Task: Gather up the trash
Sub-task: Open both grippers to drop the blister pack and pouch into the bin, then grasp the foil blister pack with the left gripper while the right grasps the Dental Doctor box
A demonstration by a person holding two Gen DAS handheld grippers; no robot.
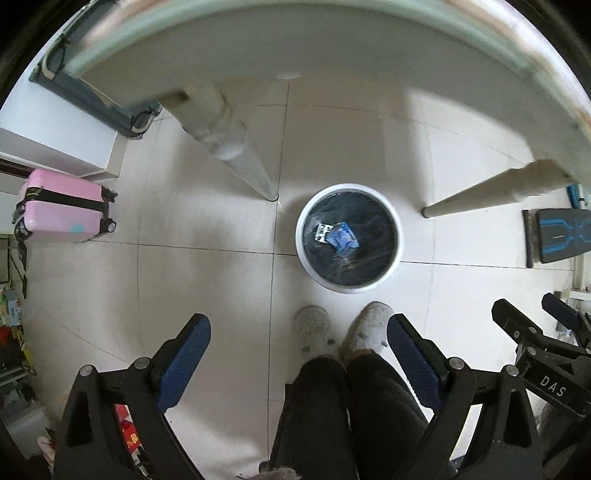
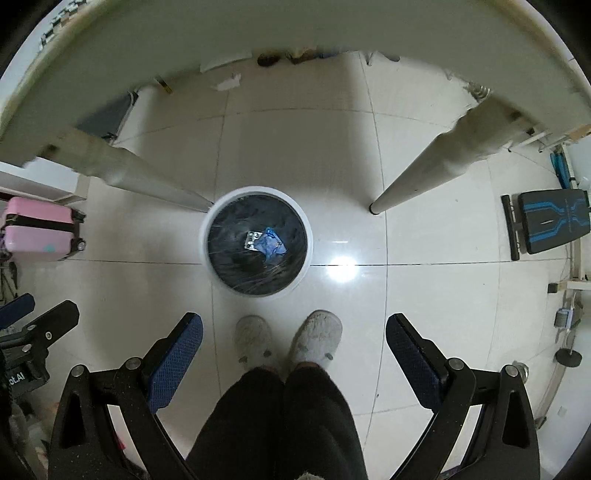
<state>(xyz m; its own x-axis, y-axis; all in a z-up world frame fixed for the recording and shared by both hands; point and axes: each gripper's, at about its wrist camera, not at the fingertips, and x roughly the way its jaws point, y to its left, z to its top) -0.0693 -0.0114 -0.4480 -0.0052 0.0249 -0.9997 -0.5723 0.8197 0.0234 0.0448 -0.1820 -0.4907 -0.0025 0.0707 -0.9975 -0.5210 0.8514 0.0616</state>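
A white round trash bin point(image 1: 394, 218) with a dark liner stands on the tiled floor below the table edge; it also shows in the right wrist view point(image 2: 207, 236). Inside lie a blue wrapper point(image 1: 345, 240) point(image 2: 271, 243) and a small silvery packet point(image 1: 323, 232) point(image 2: 253, 239). My left gripper point(image 1: 299, 328) is open and empty, held high above the floor, nearer than the bin. My right gripper point(image 2: 294, 326) is open and empty too, beside the left; it shows at the right of the left wrist view point(image 1: 532, 310).
A white table point(image 1: 295, 48) point(image 2: 295, 26) arcs overhead, with legs point(image 1: 236, 147) point(image 2: 424, 173) on either side of the bin. The person's slippered feet point(image 2: 288, 343) stand in front of the bin. A pink suitcase point(image 1: 62, 210) is left, a black-blue bench point(image 2: 550, 221) right.
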